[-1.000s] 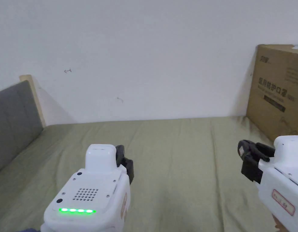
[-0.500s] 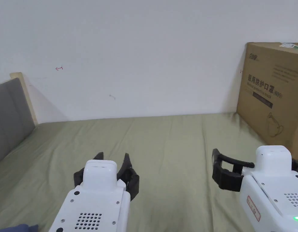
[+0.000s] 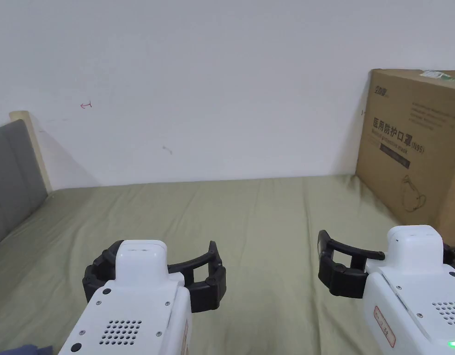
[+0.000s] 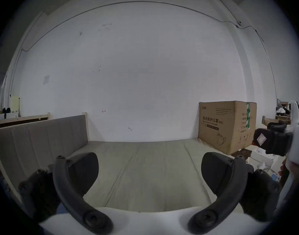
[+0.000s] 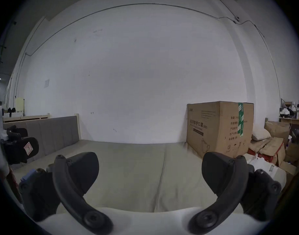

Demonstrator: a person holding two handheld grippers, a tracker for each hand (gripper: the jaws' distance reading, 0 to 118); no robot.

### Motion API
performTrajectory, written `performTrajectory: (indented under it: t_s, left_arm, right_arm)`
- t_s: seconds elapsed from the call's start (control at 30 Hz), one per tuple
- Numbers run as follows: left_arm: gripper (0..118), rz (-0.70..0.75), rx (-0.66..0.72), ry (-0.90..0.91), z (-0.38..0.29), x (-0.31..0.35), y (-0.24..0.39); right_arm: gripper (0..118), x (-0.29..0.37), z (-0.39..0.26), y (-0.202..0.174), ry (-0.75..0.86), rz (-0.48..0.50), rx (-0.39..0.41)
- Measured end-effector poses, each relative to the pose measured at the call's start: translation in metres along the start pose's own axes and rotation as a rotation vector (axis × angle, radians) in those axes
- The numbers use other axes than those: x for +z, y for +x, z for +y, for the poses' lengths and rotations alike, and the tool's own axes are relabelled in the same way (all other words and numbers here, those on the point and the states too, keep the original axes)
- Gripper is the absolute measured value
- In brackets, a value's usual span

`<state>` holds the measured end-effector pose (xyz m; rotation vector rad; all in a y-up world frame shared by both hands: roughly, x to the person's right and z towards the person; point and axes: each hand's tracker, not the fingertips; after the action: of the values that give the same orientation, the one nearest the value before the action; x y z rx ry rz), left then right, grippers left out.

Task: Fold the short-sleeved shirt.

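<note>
Left gripper (image 3: 154, 268): jaws spread wide, gripping nothing, held above the bed's near edge.
Right gripper (image 3: 388, 263): jaws also spread, nothing between them, level with the left one and well apart from it.
Shirt (image 3: 23, 350): a blue scrap of cloth at the lower left corner, perhaps the shirt; too little shows to tell.
Bed (image 3: 268, 217): olive sheet, lightly creased.
Headboard (image 3: 9, 180): grey, at left.
Cardboard box (image 3: 411, 148): standing on the bed's far right, against the white wall (image 3: 212, 83).

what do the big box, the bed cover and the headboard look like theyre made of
Box: brown cardboard, matte, with printed sides and a green tape strip in the tool views. Bed cover: olive woven cloth, judging by its soft creases. Headboard: grey padded fabric with stitched panels, edged by a pale frame, probably wood.
</note>
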<state>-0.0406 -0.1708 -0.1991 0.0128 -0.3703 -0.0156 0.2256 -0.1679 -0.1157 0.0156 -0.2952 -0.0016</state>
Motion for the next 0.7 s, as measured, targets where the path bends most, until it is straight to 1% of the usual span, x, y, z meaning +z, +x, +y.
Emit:
performTrajectory:
  t_s: [0.1, 0.27, 0.5, 0.7]
  left_arm:
    - [118, -0.005, -0.007, -0.004, 0.0002, 0.0000, 0.0002]
    - [118, -0.028, 0.020, -0.011, 0.0001, -0.0007, -0.0013]
    - [118, -0.032, 0.031, -0.029, 0.0008, -0.0043, -0.0060]
    - [118, -0.033, 0.011, -0.030, -0.0011, -0.0052, -0.0056]
  right_arm:
    - [118, -0.0004, -0.0020, -0.0008, -0.004, -0.003, 0.003]
    - [118, -0.0023, -0.0023, -0.0003, -0.024, 0.006, -0.018]
    - [118, -0.0030, -0.0044, 0.0008, -0.038, 0.007, -0.018]
    - [118, -0.0039, -0.0061, -0.0009, -0.046, 0.008, -0.014]
